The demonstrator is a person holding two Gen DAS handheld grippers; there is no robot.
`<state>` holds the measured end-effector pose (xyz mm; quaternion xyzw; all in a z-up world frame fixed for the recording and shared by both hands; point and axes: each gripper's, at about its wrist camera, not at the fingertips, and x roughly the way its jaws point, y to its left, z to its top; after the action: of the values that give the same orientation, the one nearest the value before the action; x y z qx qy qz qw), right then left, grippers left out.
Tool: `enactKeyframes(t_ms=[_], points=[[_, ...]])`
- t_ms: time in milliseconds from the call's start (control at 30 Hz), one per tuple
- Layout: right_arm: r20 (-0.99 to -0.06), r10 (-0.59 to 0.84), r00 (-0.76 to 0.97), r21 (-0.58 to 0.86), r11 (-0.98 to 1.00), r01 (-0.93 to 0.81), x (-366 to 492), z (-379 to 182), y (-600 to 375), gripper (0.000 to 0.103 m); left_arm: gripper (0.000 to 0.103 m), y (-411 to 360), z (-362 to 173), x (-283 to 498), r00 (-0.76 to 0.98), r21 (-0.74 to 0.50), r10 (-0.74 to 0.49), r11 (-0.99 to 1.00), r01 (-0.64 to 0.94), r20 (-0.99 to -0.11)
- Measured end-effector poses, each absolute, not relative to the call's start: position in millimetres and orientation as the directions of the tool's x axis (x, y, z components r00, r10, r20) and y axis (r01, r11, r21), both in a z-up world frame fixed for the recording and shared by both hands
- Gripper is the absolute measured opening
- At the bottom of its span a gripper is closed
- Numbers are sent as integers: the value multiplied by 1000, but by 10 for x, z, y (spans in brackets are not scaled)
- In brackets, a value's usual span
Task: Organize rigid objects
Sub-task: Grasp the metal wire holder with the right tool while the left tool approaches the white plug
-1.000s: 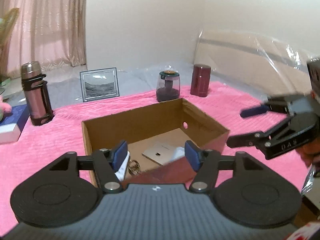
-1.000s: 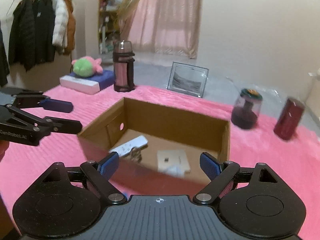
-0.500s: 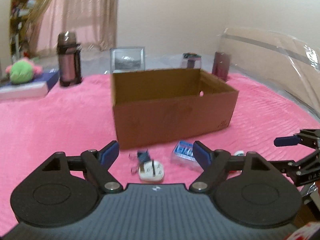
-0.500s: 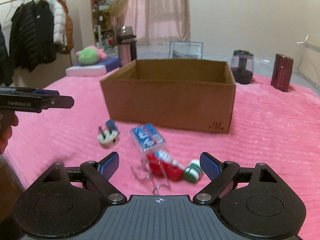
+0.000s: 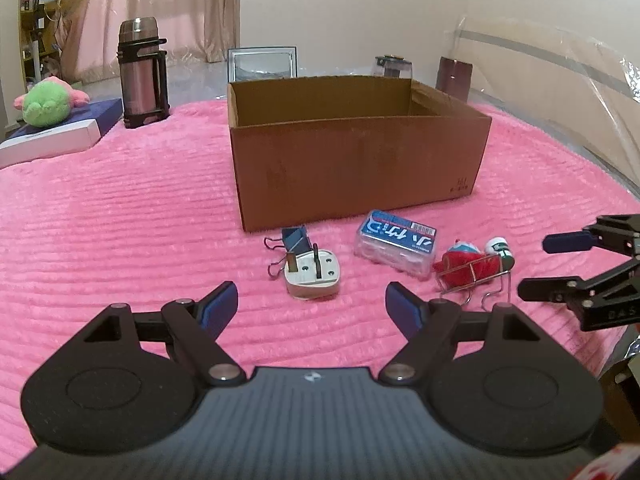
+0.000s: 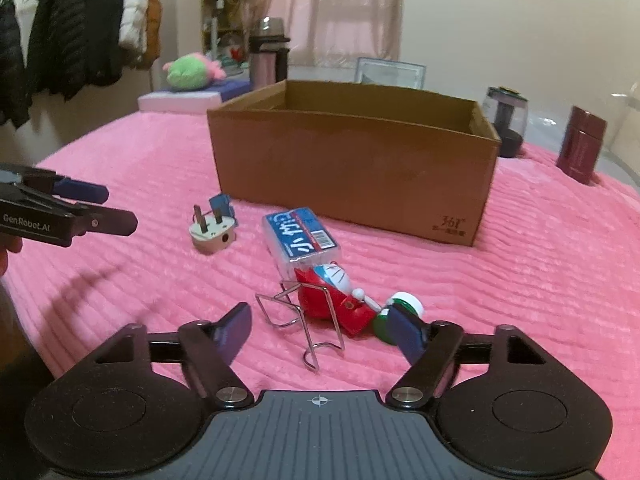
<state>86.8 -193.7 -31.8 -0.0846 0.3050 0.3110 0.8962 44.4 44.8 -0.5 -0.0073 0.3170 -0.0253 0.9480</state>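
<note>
Cardboard box (image 5: 356, 168) behind plug (image 5: 312, 276); thermos (image 5: 142, 72)

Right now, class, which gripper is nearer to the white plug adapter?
Left. The left gripper hovers open just short of the white plug adapter, which lies ahead between its fingers. The right gripper is open over the red Doraemon toy, off to the adapter's right.

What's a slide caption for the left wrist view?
Open left tongs face a white three-pin plug, clear blue-labelled plastic case and red toy figure before a brown cardboard box.
</note>
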Motion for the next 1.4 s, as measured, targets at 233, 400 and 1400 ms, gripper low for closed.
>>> enactKeyframes(t_ms=[233,400,1400], points=[[-628,510,588,-23,743,-669,1020,-458,-1791,62,78,406,-91,527,783,-30,-63,998,57,-619],[-651,516,557,-60,696,-715,1098,-547,-1695,53,78,387,-167,582,770,-35,-71,997,63,-634],[-695,558,453,47,664,-746,975,-574,-1563,27,78,337,-267,597,755,-64,-102,995,80,-648]])
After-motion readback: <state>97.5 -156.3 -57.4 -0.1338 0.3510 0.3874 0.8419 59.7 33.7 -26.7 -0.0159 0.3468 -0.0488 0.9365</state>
